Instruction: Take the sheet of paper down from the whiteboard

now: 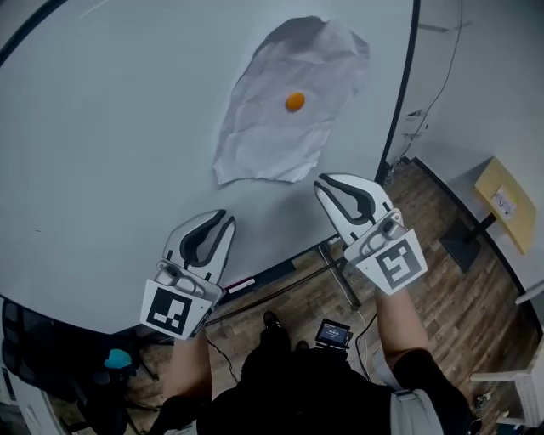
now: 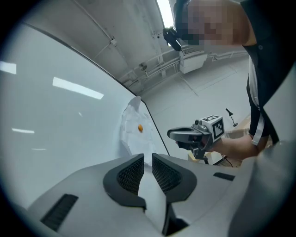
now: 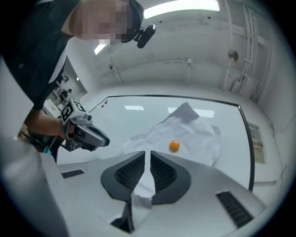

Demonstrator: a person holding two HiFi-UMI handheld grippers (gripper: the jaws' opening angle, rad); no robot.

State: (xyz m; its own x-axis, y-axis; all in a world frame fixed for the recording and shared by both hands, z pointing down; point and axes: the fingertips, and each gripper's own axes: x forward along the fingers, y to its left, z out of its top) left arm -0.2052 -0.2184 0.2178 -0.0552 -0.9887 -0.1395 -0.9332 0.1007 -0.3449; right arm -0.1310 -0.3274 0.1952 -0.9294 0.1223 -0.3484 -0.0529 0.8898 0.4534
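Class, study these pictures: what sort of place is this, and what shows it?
Probably an office or lab room: a large whiteboard with a crumpled sheet of paper under an orange magnet, a wood-plank floor, and a ceiling strip light.

- Wood-plank floor (image 1: 442, 255): head view, 4 o'clock, brown boards.
- Yellow tabletop (image 1: 507, 204): 3 o'clock, on a dark stand, with a small white label on it.
- Small device with lit screen (image 1: 332, 333): on the floor, 5 o'clock, with a cable running from it.
- Teal object (image 1: 118, 358): 7 o'clock, kind unclear.
- Thin black cable (image 1: 446, 76): hanging down the wall, 2 o'clock.
- Ceiling strip light (image 3: 180, 6): right gripper view, 12 o'clock, lit.
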